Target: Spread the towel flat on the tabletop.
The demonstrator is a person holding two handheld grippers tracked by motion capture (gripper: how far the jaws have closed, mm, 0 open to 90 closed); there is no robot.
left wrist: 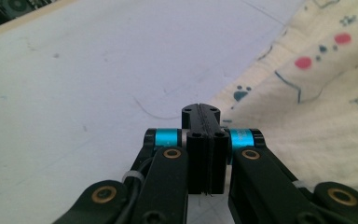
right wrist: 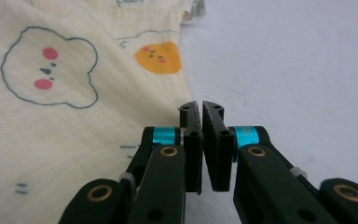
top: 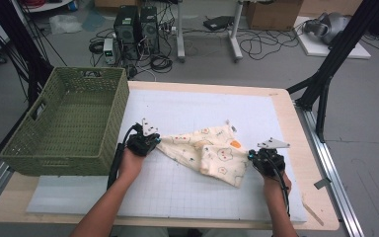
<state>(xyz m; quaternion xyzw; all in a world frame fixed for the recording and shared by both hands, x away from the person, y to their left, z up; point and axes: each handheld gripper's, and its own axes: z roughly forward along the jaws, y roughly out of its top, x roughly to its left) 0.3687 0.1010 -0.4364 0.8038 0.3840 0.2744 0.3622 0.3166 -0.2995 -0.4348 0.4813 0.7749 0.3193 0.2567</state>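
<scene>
A cream cloth (top: pixel 209 148) printed with small cartoon bears lies crumpled in the middle of the white gridded mat (top: pixel 177 190). My left gripper (top: pixel 156 141) is at the cloth's left corner, which is pulled to a point at the tips. In the left gripper view its jaws (left wrist: pixel 200 112) are pressed together, and the cloth (left wrist: pixel 307 116) runs in behind the right jaw. My right gripper (top: pixel 251 156) is at the cloth's right edge. In the right gripper view its jaws (right wrist: pixel 201 108) meet at the tips, where the cloth's edge (right wrist: pixel 51 116) comes in from the left.
A green woven basket (top: pixel 86 72), empty, stands on the table's left side close to my left hand. The mat covers most of the wooden table (top: pixel 298 148). Black frame legs, computers and cables stand on the floor beyond the far edge.
</scene>
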